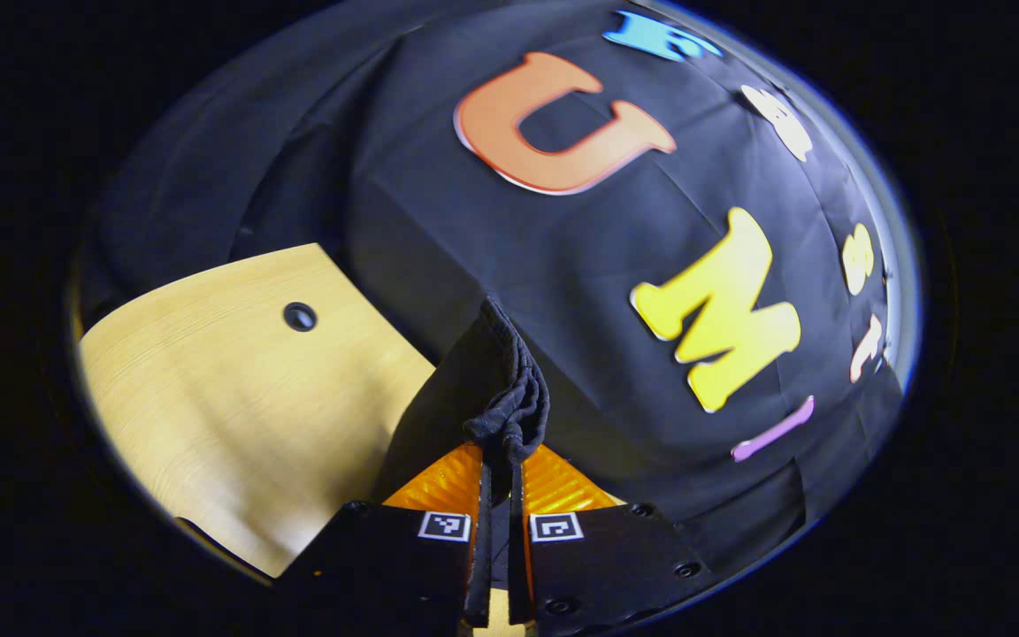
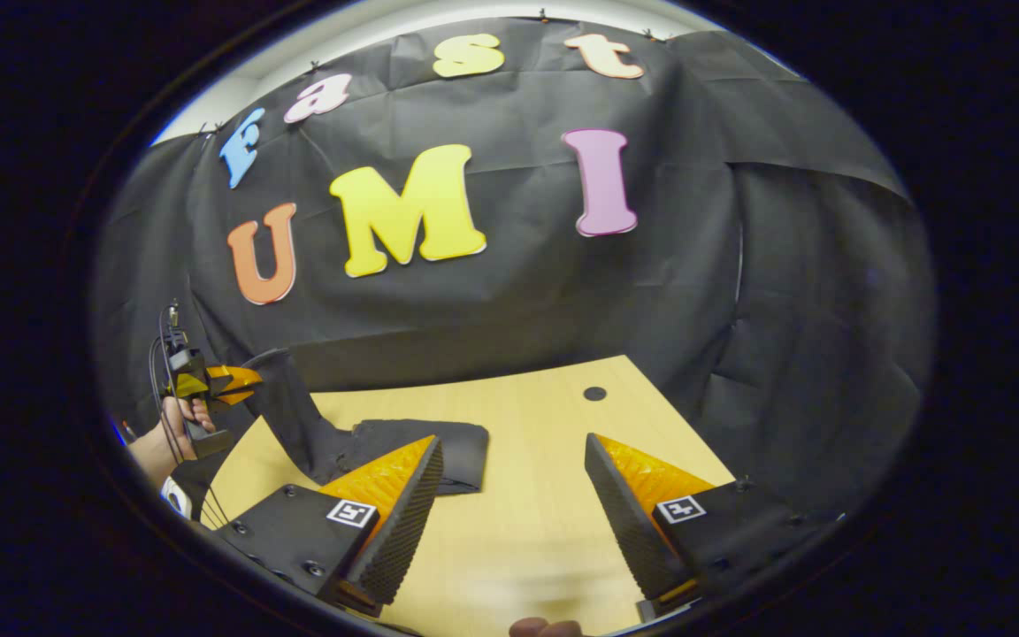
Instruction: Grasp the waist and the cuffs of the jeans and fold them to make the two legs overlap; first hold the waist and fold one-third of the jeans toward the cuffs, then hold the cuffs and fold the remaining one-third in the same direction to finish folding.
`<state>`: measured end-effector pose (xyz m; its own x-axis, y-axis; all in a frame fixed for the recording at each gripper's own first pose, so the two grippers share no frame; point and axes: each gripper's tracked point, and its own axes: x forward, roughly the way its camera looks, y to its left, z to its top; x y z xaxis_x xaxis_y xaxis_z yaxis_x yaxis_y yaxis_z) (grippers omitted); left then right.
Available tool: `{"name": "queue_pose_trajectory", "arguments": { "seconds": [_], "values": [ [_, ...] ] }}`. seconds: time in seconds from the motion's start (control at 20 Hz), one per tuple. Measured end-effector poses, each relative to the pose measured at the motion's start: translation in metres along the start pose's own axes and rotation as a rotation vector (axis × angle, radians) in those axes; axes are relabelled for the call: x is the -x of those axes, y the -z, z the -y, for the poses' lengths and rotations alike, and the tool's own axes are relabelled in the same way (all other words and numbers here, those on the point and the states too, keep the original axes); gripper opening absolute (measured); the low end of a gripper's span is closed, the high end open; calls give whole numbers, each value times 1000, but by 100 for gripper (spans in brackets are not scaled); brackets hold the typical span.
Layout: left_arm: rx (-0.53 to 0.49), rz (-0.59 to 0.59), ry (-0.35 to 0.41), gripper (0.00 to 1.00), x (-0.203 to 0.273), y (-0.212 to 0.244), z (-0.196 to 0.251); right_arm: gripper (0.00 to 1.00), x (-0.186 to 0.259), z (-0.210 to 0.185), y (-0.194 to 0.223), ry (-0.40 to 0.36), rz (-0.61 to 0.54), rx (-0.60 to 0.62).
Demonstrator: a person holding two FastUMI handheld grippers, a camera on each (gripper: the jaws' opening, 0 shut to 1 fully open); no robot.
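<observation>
Your left gripper (image 1: 501, 460) has its fingers pressed together on a bunched edge of the jeans (image 1: 509, 389), the dark cloth puckered right at the tips and rising in a narrow fold above them. In the right gripper view you can see that same left gripper (image 2: 240, 380) off at the far left, held in a hand (image 2: 180, 420), lifting one end of the jeans (image 2: 368, 442) clear of the wooden table (image 2: 527, 513) while the rest trails down and lies flat on the tabletop. Your right gripper (image 2: 514, 495) is spread wide, fingers well apart, nothing between them, hovering over bare wood just beside the flat part of the jeans. The table is pale, with a fine grain and a small dark round hole (image 2: 594, 394) near its far edge. Black creased cloth hangs behind as the booth's wall. The fingers' inner faces show a ribbed texture.
</observation>
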<state>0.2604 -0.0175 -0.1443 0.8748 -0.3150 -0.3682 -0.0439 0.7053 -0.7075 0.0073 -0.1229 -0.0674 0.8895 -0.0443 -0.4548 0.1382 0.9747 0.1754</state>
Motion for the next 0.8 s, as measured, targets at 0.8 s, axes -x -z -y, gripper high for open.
{"name": "queue_pose_trajectory", "arguments": {
  "seconds": [0.8],
  "values": [
    [-638, -134, 7, 11, -67, 224, 94, 99, 28, 141, 13, 224, -74, -15]
  ]
}}
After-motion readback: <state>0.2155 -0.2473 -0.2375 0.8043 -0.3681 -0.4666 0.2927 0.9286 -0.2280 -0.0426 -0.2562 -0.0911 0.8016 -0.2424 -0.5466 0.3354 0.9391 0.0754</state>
